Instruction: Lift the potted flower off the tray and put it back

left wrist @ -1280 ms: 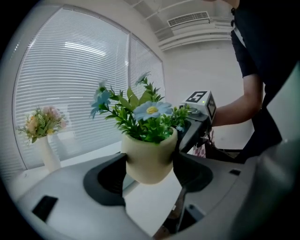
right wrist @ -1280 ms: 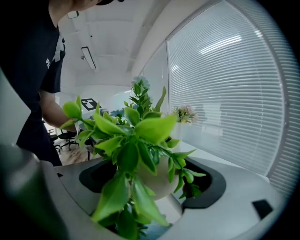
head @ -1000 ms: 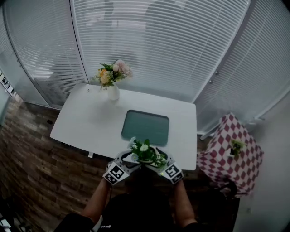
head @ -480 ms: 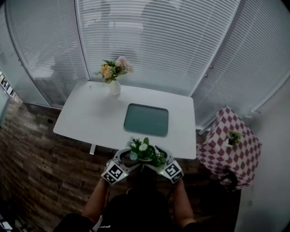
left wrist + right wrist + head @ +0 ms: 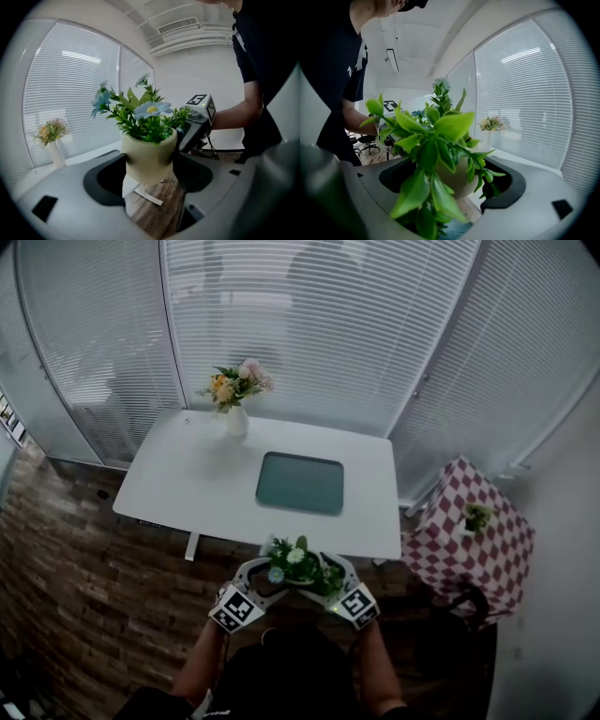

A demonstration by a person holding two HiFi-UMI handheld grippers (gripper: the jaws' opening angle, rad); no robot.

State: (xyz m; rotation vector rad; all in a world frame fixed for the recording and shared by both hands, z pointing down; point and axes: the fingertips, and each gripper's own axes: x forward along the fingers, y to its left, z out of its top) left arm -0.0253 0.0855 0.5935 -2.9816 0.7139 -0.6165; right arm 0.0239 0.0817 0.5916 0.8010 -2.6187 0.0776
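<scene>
While the person stands back from the white table [image 5: 187,486], the potted flower [image 5: 298,563] hangs in the air just in front of its near edge. It is over the wood-plank floor [image 5: 89,568] and clear of the dark tray [image 5: 300,483], which lies flat near the middle of the tabletop. The left gripper [image 5: 265,570] and the right gripper [image 5: 333,570] take the cream pot from opposite sides. In the left gripper view both dark pads press on the pot's wall. In the right gripper view the pot sits pinched between the jaws, half hidden by green leaves.

A white vase [image 5: 236,420] of pink and orange blooms stands at the table's far left corner, well apart from the tray. Slatted blinds [image 5: 309,334] cover the curved glass wall behind the table. To the right, a small table under a red-and-white chequered cloth [image 5: 469,559] carries a little green plant [image 5: 476,517]. A vent grille [image 5: 177,26] runs along the ceiling.

The only clear print is the black-and-white square markers on the grippers' cubes [image 5: 234,607]. The white print on the person's dark sleeve [image 5: 349,70] is too small to read
</scene>
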